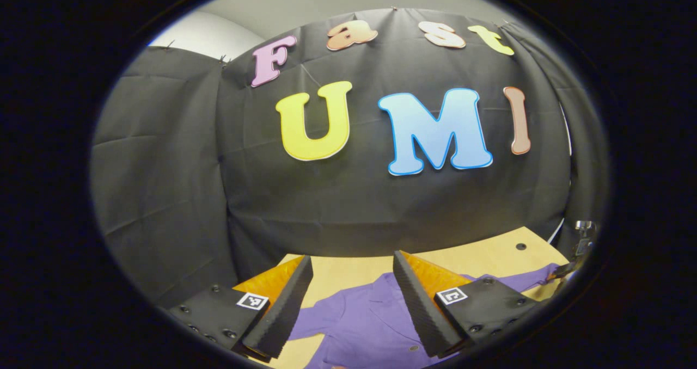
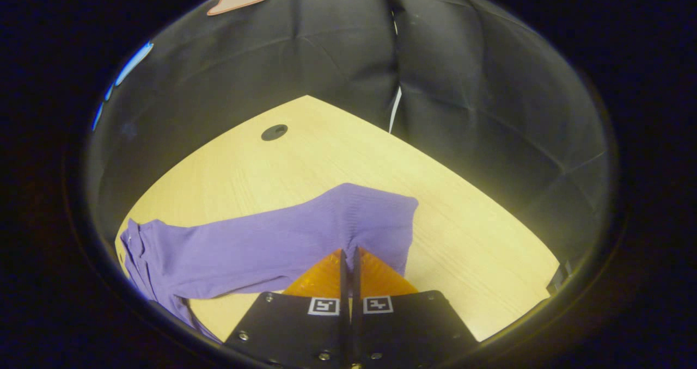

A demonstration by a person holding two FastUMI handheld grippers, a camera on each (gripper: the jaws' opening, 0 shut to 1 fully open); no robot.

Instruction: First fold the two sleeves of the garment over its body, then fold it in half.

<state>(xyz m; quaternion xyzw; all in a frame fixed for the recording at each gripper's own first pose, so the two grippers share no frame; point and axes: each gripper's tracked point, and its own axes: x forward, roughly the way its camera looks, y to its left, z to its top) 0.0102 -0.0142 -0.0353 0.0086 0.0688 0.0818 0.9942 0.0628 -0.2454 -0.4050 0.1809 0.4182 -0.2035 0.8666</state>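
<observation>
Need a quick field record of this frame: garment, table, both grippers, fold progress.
garment: purple collared shirt, spread on the table
sleeve: long purple sleeve, lifted off the table at its cuff end
table: light wooden tabletop with a dark round hole
left gripper: open, above the shirt body, holding nothing
right gripper: shut on the sleeve near its cuff
progress: sleeve fold under way; half fold not yet done

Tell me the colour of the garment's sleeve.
Purple; the sleeve shows best in the right gripper view.

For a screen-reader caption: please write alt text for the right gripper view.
The right gripper is shut on a purple sleeve, which stretches left across the wooden table. Black cloth wall stands behind.
</observation>
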